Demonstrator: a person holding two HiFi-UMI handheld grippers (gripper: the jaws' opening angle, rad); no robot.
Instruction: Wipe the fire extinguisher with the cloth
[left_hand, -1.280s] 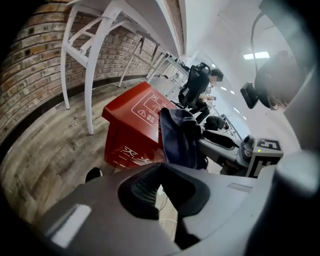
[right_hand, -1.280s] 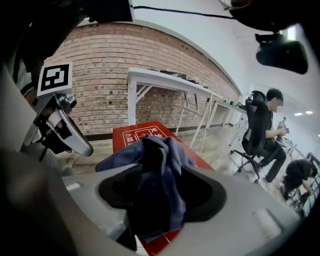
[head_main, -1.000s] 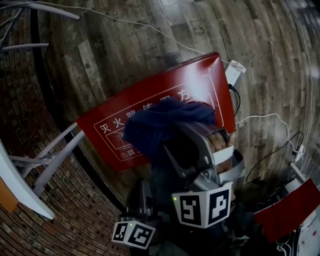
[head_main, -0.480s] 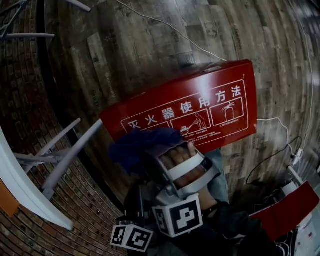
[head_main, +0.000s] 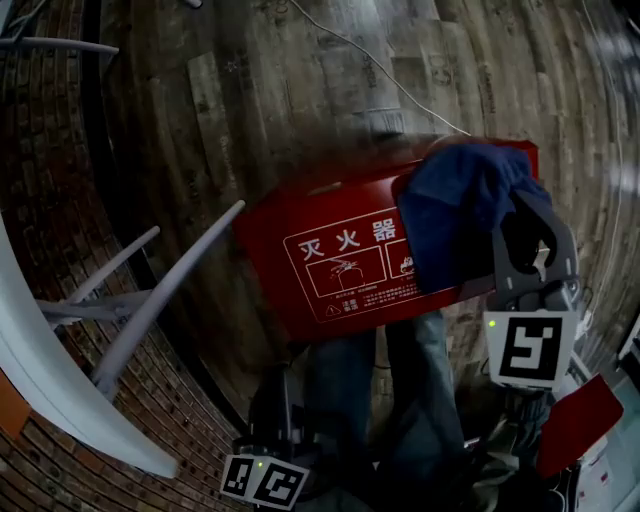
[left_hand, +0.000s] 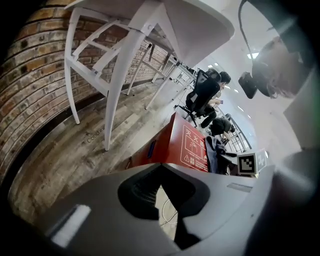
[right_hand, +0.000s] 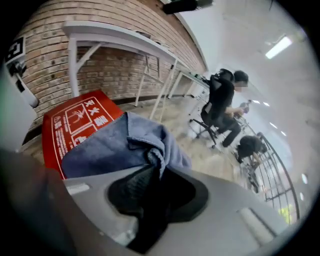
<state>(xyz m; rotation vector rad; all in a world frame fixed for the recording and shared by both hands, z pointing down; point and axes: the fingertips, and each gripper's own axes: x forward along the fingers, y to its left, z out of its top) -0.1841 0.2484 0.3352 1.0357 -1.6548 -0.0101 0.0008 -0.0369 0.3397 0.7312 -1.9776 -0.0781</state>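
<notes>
**Blue cloth pressed on the right end of a red extinguisher box**

A long red fire extinguisher box (head_main: 340, 250) lies on a wooden floor (head_main: 300, 90), its white-printed face turned up. A blue cloth (head_main: 455, 215) covers the box's right end and bunches over its far edge. The right gripper (head_main: 522, 228) holds the cloth: its jaws have just been closing and now pinch a fold of it between them. The left gripper (left_hand: 161, 187) hangs low, well short of the box, with its jaws closed and nothing between them.

The box's left corner sits close to a slanting white table leg (head_main: 170, 290), with a brick wall (head_main: 50, 230) just behind it. Beyond the far edge the floor lies open, crossed by a thin white cable (head_main: 370, 60). The person's legs (head_main: 400, 400) stand at the near edge.
</notes>
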